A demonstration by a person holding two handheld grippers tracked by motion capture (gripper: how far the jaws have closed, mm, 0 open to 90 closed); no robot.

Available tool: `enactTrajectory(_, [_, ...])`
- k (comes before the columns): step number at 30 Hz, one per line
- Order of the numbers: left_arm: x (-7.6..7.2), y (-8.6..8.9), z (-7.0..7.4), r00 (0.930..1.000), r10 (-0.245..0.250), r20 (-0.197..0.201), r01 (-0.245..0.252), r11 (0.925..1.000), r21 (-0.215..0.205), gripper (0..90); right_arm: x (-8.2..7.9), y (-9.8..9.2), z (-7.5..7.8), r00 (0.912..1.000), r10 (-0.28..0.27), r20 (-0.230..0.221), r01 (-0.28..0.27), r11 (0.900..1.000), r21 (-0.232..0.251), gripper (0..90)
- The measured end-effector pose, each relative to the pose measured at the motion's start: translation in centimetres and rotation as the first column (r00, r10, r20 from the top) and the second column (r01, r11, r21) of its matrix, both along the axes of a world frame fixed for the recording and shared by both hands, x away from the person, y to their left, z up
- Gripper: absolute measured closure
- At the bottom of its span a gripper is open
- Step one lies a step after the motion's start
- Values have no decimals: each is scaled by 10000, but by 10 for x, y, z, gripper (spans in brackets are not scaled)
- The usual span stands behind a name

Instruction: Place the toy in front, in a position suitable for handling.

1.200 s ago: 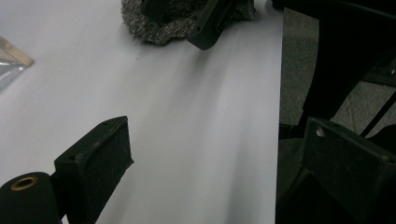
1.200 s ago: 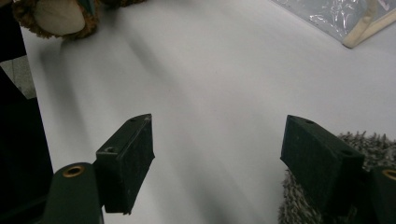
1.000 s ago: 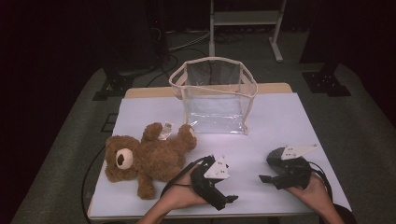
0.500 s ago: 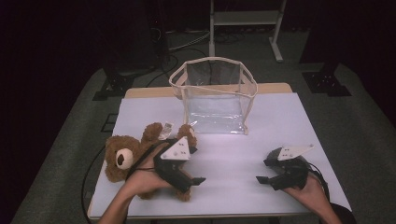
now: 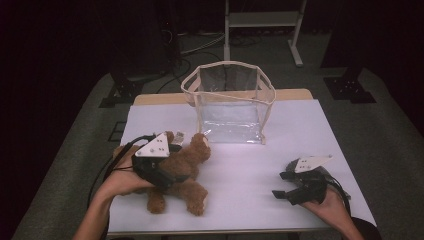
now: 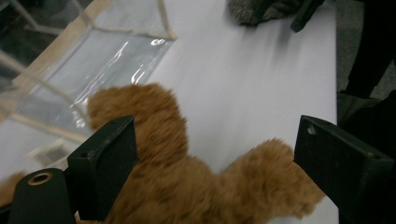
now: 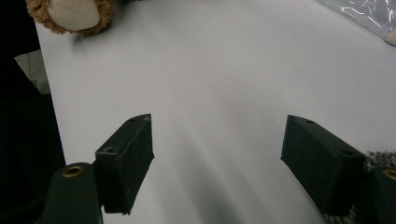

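Observation:
A brown teddy bear (image 5: 192,162) lies on the white table (image 5: 260,160) at the front left. My left gripper (image 5: 172,172) hovers over its body. In the left gripper view the left gripper (image 6: 215,135) has its jaws wide, and they have just been closing a little. The bear's furry body and limbs (image 6: 187,186) lie between them, with the right pad apart from the fur. My right gripper (image 5: 279,185) rests at the front right. Its jaws stand open over bare table in the right gripper view (image 7: 217,140), where a bear's foot (image 7: 74,14) shows at the top left.
A clear plastic bag with cream trim (image 5: 230,102) stands upright and open at the table's back middle, just beyond the bear; its wall (image 6: 93,60) shows past the left jaw. A metal stand (image 5: 262,20) and cables sit on the dark floor behind.
My left gripper has travelled from the front middle of the table leftward and up, and now sits over the bear. The right gripper has stayed where it was.

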State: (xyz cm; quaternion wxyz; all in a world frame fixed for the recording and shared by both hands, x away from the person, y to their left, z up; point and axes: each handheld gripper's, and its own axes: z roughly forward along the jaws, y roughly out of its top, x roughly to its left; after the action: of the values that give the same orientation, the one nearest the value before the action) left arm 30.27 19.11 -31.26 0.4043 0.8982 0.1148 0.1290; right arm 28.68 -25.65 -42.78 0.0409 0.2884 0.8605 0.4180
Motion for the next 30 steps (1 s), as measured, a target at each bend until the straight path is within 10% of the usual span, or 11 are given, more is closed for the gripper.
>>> enactTrajectory(14, [29, 47, -11, 9934, 1034, -505, -1040, 9945, -103, 127, 0, 7, -3, 9996, 229, -153, -232, 9996, -179, 236])
enactTrajectory(30, [66, 57, -19, 9812, 1829, -622, -1799, 9824, 506, 143, -3, 33, 1, 9937, 1124, 40, -1121, 9924, -516, 236])
